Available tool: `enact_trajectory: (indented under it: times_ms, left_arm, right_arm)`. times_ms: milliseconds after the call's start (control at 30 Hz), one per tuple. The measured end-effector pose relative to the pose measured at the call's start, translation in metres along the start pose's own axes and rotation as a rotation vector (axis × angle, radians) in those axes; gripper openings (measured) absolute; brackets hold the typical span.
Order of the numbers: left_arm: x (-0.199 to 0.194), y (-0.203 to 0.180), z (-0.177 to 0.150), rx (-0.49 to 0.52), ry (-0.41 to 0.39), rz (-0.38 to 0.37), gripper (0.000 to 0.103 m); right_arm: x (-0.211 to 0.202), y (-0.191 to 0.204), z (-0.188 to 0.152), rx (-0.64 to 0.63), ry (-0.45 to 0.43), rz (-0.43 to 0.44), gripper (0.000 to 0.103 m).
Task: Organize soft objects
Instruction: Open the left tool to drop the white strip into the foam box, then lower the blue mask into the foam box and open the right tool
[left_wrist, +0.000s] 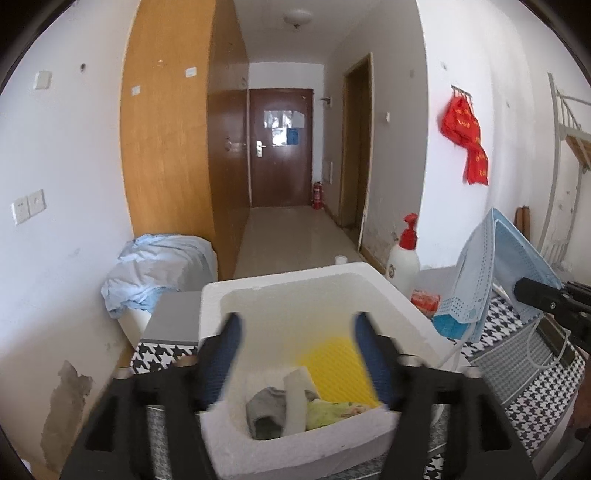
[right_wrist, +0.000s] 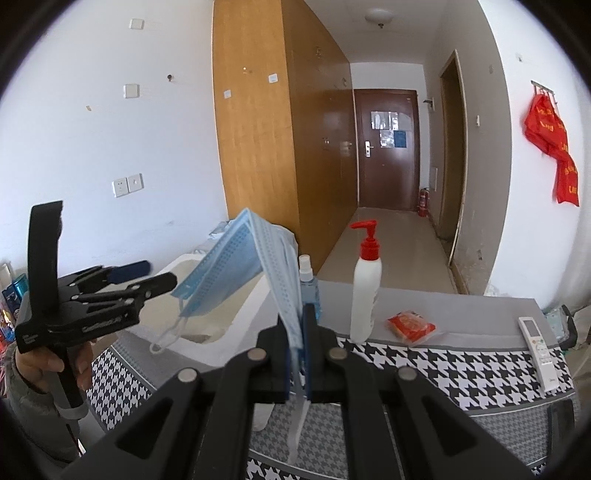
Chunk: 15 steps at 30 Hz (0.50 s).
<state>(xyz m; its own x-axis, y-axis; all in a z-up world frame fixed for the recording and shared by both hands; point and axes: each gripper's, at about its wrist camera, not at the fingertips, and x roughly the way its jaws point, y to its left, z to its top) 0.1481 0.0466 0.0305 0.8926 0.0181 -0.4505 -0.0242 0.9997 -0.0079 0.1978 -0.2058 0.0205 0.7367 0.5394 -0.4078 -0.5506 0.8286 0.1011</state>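
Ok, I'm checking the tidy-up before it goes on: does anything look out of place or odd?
Yes: the blue face mask isn't in the white foam box with the other soft things. It hangs folded from the shut right tongs, ear loops dangling over the box edge. The left tongs stand open over the box, empty.

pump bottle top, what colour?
Red, on a white pump bottle; clearest in the right wrist view.
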Motion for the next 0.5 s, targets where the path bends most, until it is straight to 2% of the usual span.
enact_trajectory:
  times_ms: [167,500]
  left_arm:
    - [-0.012,0.012,-0.001,-0.026,-0.038,0.031,0.097]
    - [-0.034,0.028,-0.004,-0.033,-0.083,0.052,0.101]
  right_arm:
    - [0.004,0.002,0.003,-0.003,0.006,-0.015,0.008]
    - [0.011,0.016,0.01,-0.016,0.01,-0.014,0.008]
